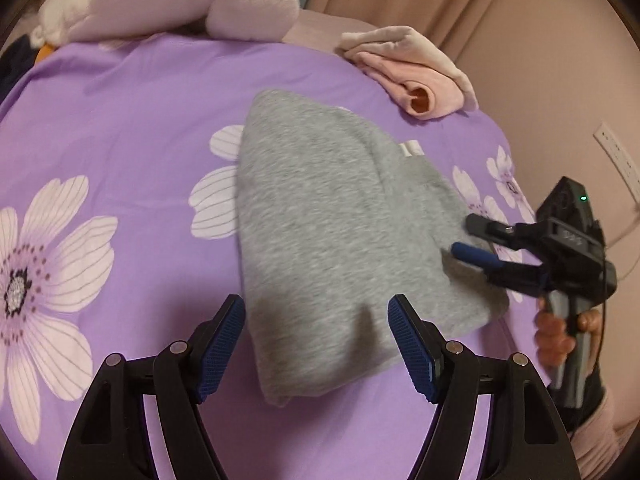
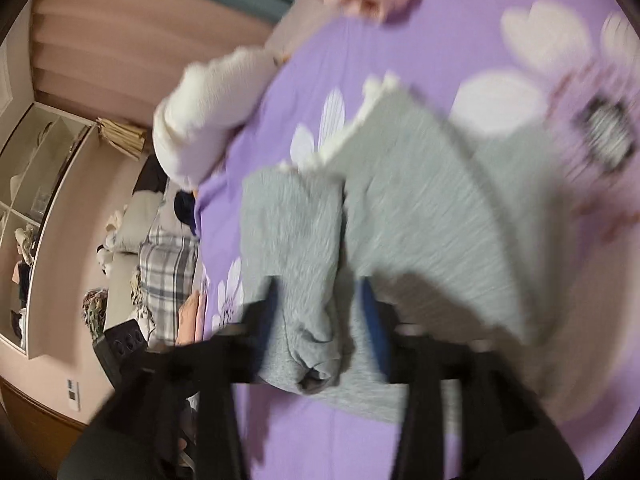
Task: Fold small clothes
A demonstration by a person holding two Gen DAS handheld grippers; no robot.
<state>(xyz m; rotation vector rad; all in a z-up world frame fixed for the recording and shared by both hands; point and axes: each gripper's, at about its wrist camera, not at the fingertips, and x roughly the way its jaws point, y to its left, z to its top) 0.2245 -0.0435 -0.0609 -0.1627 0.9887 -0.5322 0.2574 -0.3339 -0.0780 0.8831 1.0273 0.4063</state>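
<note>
Lying folded — grey garment (image 1: 340, 248) — bedspread (image 1: 120, 120)

Grey garment (image 1: 336, 248) folded on purple floral bedspread (image 1: 120, 128). Left gripper (image 1: 316, 344) above near edge, jaws apart, empty. Right gripper (image 1: 466, 236) at garment's right edge, jaws parted. Pink clothes (image 1: 408, 72) beyond. White plush (image 1: 180, 0) far end.

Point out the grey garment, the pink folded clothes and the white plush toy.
grey garment (image 1: 320, 240), left wrist view, middle of its top layer.
pink folded clothes (image 1: 416, 76), left wrist view, upper fold.
white plush toy (image 1: 180, 0), left wrist view, its body.
</note>
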